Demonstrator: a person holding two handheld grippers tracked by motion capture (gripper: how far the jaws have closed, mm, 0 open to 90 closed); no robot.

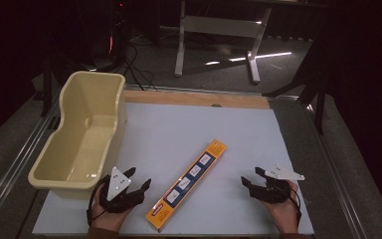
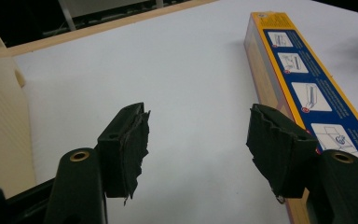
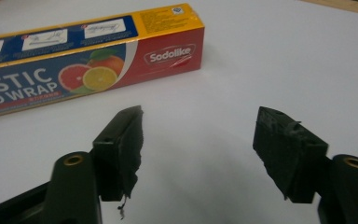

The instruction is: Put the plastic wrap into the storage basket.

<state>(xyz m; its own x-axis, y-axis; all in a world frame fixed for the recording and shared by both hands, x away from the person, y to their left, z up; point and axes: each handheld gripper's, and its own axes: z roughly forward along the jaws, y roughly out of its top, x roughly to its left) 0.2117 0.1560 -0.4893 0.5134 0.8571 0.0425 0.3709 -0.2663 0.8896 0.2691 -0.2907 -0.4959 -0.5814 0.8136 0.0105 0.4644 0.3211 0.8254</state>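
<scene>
- Plastic-wrap box [image 1: 189, 185], long, orange and yellow, lies flat on the white worktop [image 1: 179, 129] between the two grippers, touched by neither.
- Left gripper [image 1: 138, 183] rests low on the worktop in the person's left hand [image 1: 105, 209], its jaws spread wide with nothing between them.
- In the left gripper view the box [image 2: 303, 88] runs just beside the right-hand jaw, its blue strip of instruction pictures facing up; whether the jaw's outer side touches it I cannot tell.
- Right gripper [image 1: 251, 179] sits on the other side of the box, held in the right hand [image 1: 284, 209], jaws likewise parted and empty.
- In the right gripper view the box [image 3: 88, 63] lies ahead and to the left of the jaws, clear of them, showing citrus fruit, the words "FOOD WRAP" cut off by the edge, and a red end panel reading "Sodolike".
- Farther out from the left gripper, a cream plastic tub [image 1: 82, 134] stands at the worktop's left edge, its near corner close to that gripper.
- Beyond the worktop's far wooden edge, a white metal table frame [image 1: 219, 30] stands on the dim floor, with cables trailing beside it.
</scene>
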